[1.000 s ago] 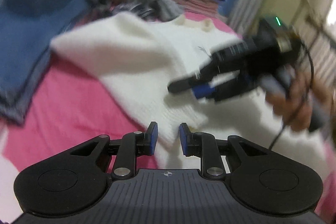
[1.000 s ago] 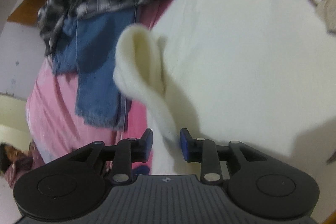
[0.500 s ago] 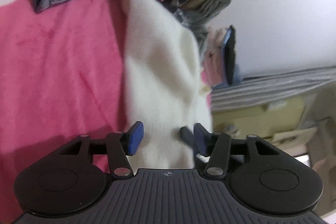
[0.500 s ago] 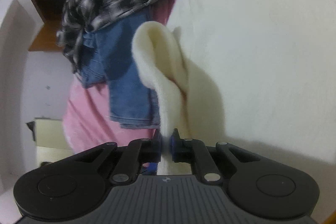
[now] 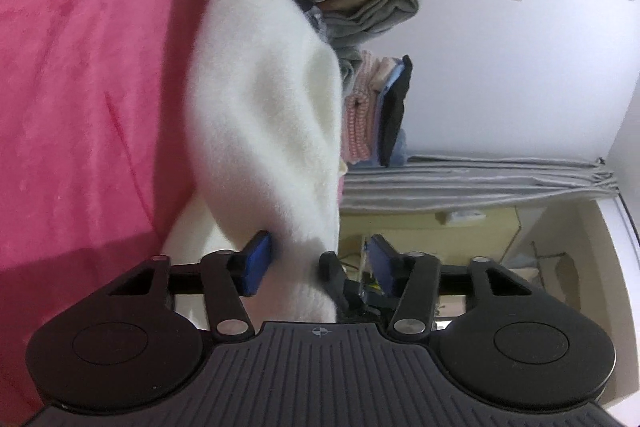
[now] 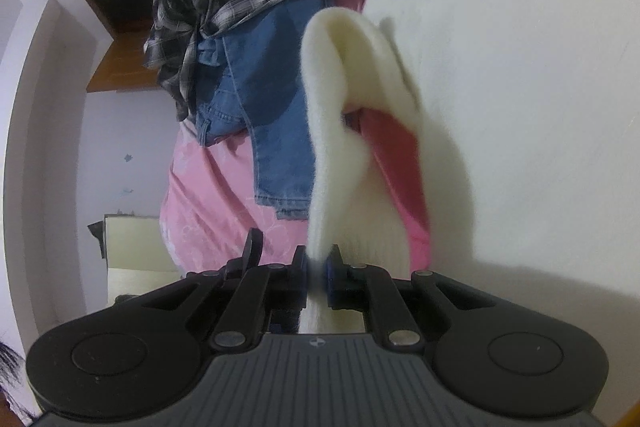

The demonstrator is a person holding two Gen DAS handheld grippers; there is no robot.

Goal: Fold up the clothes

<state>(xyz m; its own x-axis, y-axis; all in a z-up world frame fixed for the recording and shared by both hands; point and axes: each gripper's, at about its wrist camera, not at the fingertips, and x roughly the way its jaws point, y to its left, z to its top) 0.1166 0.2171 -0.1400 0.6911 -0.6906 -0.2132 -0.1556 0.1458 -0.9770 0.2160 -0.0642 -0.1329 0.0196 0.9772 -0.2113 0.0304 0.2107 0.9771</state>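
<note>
The right claw pinches a fold of the white sweater; the left claw is closing, half wide, sweater edge between its pads; the sweater lies on the pink bed, jeans beside it.

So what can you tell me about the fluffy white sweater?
The white sweater looks soft, fuzzy and cream-white. It lies spread on the pink blanket, next to jeans. One edge is lifted into a loop, pinched by the right gripper. The left gripper is closing around another fold.
</note>
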